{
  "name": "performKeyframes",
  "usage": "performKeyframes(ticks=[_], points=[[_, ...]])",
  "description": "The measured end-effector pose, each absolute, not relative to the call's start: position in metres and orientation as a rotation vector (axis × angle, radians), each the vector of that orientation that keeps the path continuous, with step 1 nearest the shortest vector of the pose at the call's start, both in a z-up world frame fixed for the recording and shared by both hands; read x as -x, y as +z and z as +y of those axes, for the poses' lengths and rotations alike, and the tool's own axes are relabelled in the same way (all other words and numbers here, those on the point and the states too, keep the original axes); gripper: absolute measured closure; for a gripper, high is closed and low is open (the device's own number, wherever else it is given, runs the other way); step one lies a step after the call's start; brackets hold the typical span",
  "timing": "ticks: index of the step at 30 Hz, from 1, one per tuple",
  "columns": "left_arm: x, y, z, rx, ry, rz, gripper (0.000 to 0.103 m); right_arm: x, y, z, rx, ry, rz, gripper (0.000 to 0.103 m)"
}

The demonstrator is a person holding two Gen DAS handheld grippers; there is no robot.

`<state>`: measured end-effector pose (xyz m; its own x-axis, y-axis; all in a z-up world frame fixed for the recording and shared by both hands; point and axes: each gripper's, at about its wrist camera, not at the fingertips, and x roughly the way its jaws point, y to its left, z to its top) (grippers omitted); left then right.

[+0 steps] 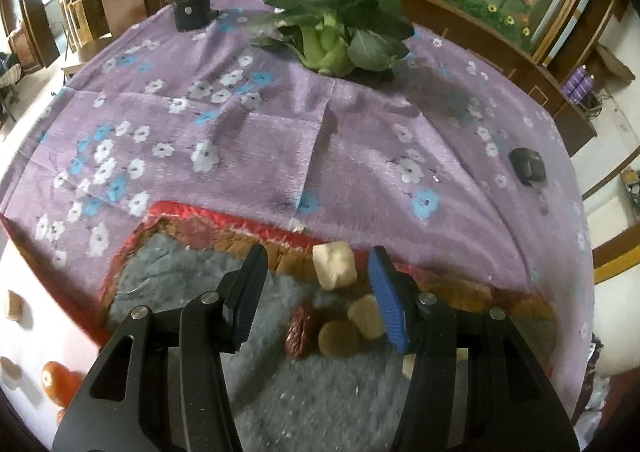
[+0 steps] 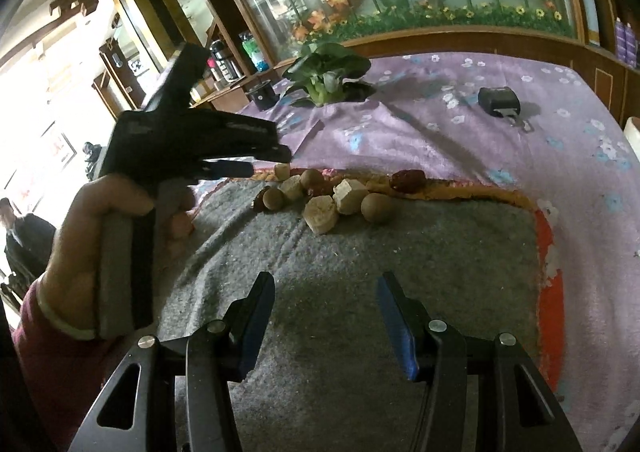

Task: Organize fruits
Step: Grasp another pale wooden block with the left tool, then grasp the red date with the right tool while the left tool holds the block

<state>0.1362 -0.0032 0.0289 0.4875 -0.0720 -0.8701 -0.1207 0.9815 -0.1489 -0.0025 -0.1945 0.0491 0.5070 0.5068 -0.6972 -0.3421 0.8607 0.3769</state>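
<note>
Purple-clothed table, grey mat [image 2: 360, 252] | fruit pile [image 2: 332, 191] at mat's far edge | left gripper [image 1: 316, 292] jaws apart, empty, straddling pile, nearer | right gripper [image 2: 326, 316] apart, empty, well short.

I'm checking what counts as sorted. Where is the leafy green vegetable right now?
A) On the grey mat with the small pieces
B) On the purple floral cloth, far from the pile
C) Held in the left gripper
B: the leafy green vegetable lies on the purple floral cloth, well beyond the grey mat.
</note>
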Motion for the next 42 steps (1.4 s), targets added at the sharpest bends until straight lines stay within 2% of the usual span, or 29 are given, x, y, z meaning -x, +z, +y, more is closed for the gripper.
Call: performKeyframes(ticks=[3, 4, 5, 7, 10, 19, 24, 29, 35, 42], points=[[-0.138, 0.024, -0.003, 0.194, 0.034, 1.069, 0.051, 0.004, 0.05, -0.193, -0.183, 0.519, 0.895, 0.051], [-0.138, 0.023, -0.002, 0.192, 0.033, 1.07, 0.055, 0.005, 0.05, -0.192, -0.18, 0.522, 0.891, 0.051], [-0.138, 0.023, -0.001, 0.194, 0.028, 1.067, 0.071, 0.005, 0.05, -0.192, -0.179, 0.523, 0.891, 0.051], [-0.138, 0.022, 0.002, 0.233, -0.019, 1.071, 0.083, 0.005, 0.05, -0.192, -0.18, 0.527, 0.889, 0.051], [-0.134, 0.023, 0.001, 0.227, -0.029, 1.064, 0.088, 0.005, 0.048, -0.191, -0.175, 0.53, 0.886, 0.051], [-0.089, 0.049, 0.027, 0.232, -0.029, 1.01, 0.089, -0.001, 0.055, -0.158, -0.139, 0.629, 0.912, 0.051], [-0.06, 0.062, 0.044, 0.201, -0.019, 0.976, 0.089, -0.026, 0.054, -0.114, -0.068, 0.703, 0.924, 0.064], [-0.041, 0.076, 0.068, 0.187, 0.019, 0.923, 0.089, -0.057, 0.038, -0.08, -0.055, 0.706, 0.978, 0.064], [-0.03, 0.083, 0.085, 0.178, 0.027, 0.896, 0.089, -0.097, 0.052, -0.06, -0.087, 0.713, 0.954, 0.065], [-0.02, 0.086, 0.105, 0.204, 0.036, 0.883, 0.089, -0.141, 0.026, -0.025, -0.005, 0.654, 1.152, 0.064]])
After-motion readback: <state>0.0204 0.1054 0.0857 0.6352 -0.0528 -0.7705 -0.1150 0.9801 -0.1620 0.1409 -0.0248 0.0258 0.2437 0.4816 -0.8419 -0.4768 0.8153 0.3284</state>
